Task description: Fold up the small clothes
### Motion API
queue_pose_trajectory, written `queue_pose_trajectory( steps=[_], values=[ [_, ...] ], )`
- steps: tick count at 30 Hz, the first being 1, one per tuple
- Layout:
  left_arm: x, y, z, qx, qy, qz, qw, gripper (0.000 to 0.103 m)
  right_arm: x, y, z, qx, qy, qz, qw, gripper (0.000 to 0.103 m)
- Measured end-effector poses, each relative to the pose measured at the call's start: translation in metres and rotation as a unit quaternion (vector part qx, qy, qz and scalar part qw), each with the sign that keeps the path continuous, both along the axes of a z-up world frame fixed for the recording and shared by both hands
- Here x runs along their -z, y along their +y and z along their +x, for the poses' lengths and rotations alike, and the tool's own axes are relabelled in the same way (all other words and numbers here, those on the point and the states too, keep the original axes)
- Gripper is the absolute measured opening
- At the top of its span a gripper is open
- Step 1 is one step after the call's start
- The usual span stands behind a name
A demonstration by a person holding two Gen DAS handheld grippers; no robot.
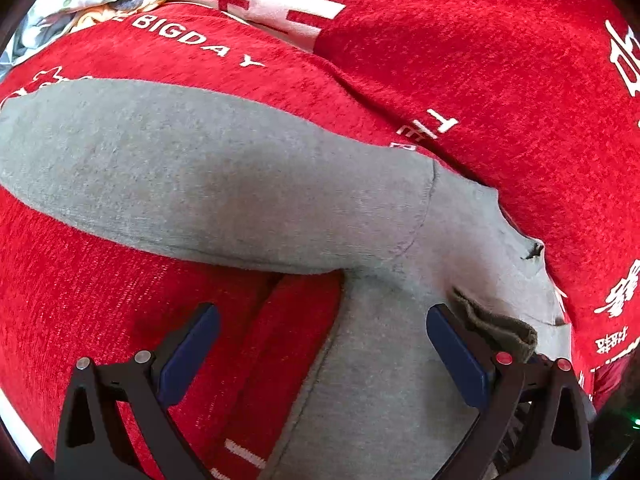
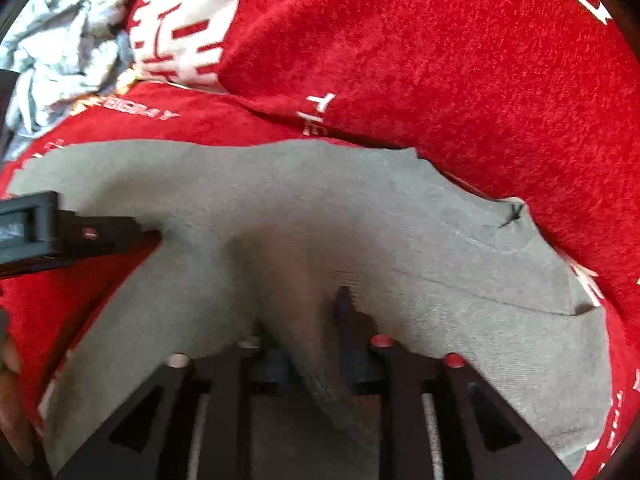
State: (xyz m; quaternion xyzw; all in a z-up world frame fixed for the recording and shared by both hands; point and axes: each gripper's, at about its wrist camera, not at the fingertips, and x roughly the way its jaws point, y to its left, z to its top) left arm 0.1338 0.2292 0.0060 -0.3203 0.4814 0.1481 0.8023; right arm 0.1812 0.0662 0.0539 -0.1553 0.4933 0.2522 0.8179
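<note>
Right now your left gripper hangs over the grey garment, its jaws spread wide with nothing pressed between the blue pads. In the left wrist view the garment runs from the far left of the frame across the middle and down to the bottom centre, lying on the red cloth with white lettering. One long grey part reaches out to the left; another drops between your jaws toward the lower edge. A small darker fold of fabric sits just beside the right-hand pad, touching or nearly so; you cannot tell which.

Your right gripper is low over the same grey garment, which fills the middle band of the right wrist view. Its jaws stand part way open, and a raised, blurred ridge of grey cloth sits between them. Whether the pads actually press on it you cannot tell, because the picture is smeared there.

At the left edge of the right wrist view your left gripper shows as a dark arm reaching onto the garment. A crumpled pale patterned cloth lies in the upper left of that frame, beyond the red cloth.
</note>
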Motion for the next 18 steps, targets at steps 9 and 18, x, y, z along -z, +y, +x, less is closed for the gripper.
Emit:
queue_pose_trajectory(
  steps=[9,18],
  values=[
    [0.008,-0.047,-0.002,0.043,0.012,-0.042,0.9981,0.103,-0.086,-0.109,-0.03,0.06,-0.05,0.105,0.991,0.072],
    [0.001,-0.109,0.027,0.066,0.064,0.076,0.9928,0.103,-0.108,-0.231,-0.035,0.162,-0.086,0.05,0.982,0.072]
  ],
)
